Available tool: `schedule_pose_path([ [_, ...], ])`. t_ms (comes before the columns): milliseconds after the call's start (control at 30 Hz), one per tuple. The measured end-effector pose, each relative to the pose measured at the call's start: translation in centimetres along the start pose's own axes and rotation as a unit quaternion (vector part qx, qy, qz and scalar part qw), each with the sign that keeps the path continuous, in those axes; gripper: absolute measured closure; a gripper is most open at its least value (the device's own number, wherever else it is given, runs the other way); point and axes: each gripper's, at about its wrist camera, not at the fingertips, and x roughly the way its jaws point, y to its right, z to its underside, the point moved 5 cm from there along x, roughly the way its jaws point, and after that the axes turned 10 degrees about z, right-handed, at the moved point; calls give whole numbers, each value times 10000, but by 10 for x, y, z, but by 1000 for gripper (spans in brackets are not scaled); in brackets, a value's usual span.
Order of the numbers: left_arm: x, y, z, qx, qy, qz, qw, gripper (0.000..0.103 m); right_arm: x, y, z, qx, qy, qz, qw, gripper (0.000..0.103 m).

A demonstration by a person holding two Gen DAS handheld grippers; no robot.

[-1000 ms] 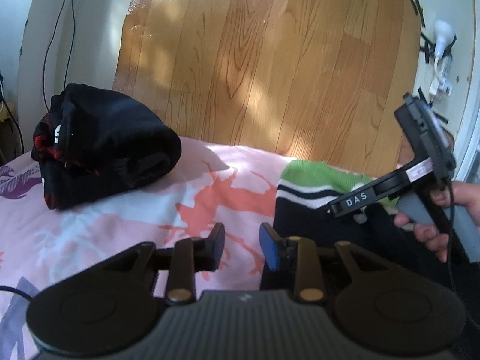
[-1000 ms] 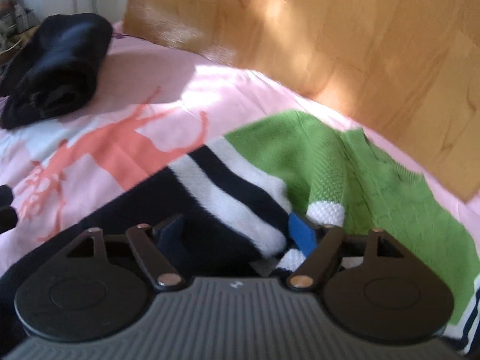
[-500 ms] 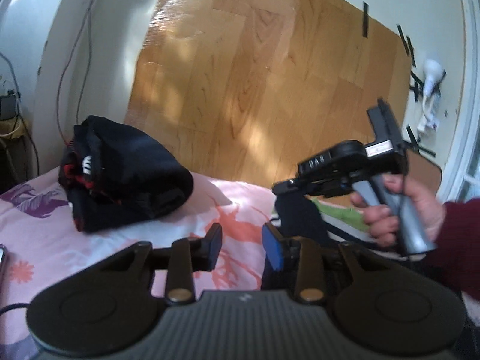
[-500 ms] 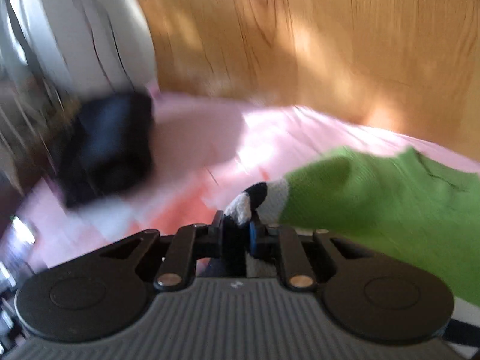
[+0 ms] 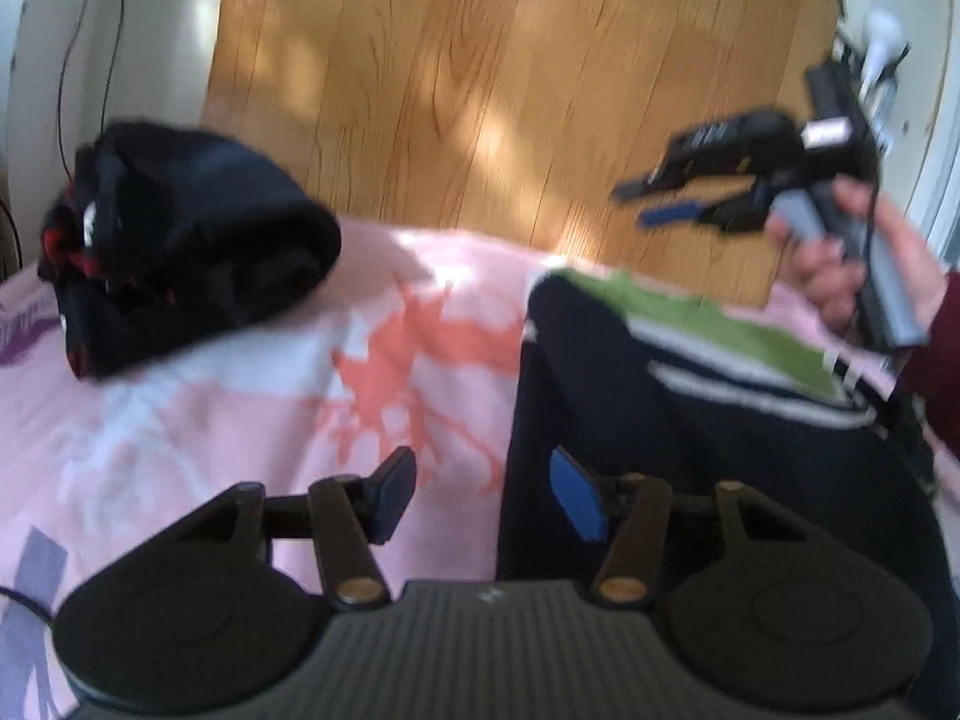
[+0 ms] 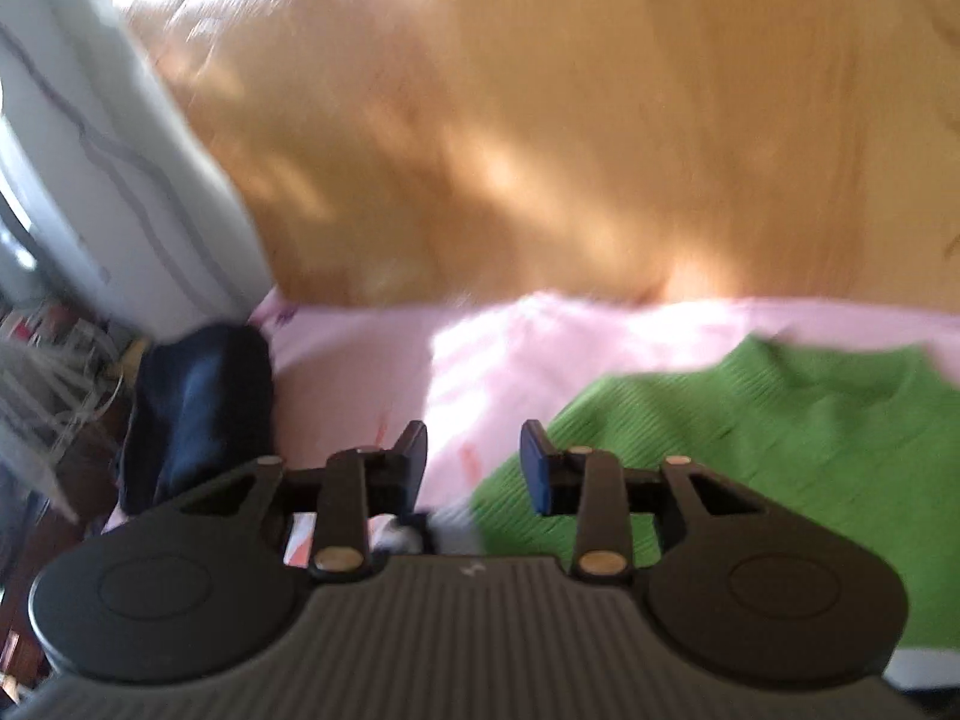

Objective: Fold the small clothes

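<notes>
Sunlit wood flooring is showing beyond the bed point(image 5: 180, 420), where the striped sweater point(image 5: 690, 420) is lying on the right. Both tools, left point(image 5: 480, 495) and right point(image 6: 474, 462), have just been opening and are gripping nothing. Released cloth is at risk of slumping and undoing the fold.

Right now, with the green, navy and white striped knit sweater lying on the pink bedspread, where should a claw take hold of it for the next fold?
Probably the left edge of the striped knit sweater, where navy fabric ends on the pink bedspread. That edge lies exposed just ahead of the open left claw, so come in low from the bedspread side.
</notes>
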Motion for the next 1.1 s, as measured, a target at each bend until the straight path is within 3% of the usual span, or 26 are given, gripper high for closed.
schedule_pose_path([
  [100, 4, 0, 9, -74, -312, 89, 9994, 53, 8, 14, -8, 103, 22, 194, 9998, 65],
  [200, 4, 18, 18, 229, -514, 173, 9983, 44, 22, 17, -10, 219, -120, 226, 9994, 65],
  [267, 7, 33, 22, 439, -593, 185, 9971, 45, 33, 6, -9, 199, -229, 102, 9995, 65],
  [300, 9, 40, 25, 551, -601, 161, 9965, 48, 35, 3, -8, 149, -256, 25, 9996, 65],
  [333, 11, 44, 25, 638, -594, 124, 9961, 60, 39, -8, -4, 64, -317, -113, 9994, 64],
  [367, 13, 48, 25, 753, -566, 38, 9955, 79, 40, -18, 1, -26, -399, -236, 9989, 64],
  [400, 13, 48, 25, 801, -558, -56, 9952, 88, 43, -29, 5, -133, -485, -319, 9982, 64],
  [500, 10, 38, 18, 530, -525, 65, 9972, 93, 46, -57, 29, -776, -725, -481, 9932, 64],
  [633, -6, 18, 0, 452, -173, -338, 9983, 94, 37, -57, 56, -1668, -865, 38, 9822, 64],
  [667, -10, 10, -8, 321, -50, -394, 9987, 94, 34, -54, 61, -1839, -862, 213, 9789, 63],
  [700, -16, 3, -16, 193, 75, -421, 9989, 94, 30, -50, 66, -1948, -848, 308, 9767, 55],
  [967, -50, -35, -77, -437, 1273, -845, 9873, 94, -12, -60, 61, -1957, -258, 31, 9803, 52],
  [1100, -48, -49, -89, -606, 1504, -966, 9820, 94, -3, -52, 42, -1557, -141, 224, 9875, 52],
])
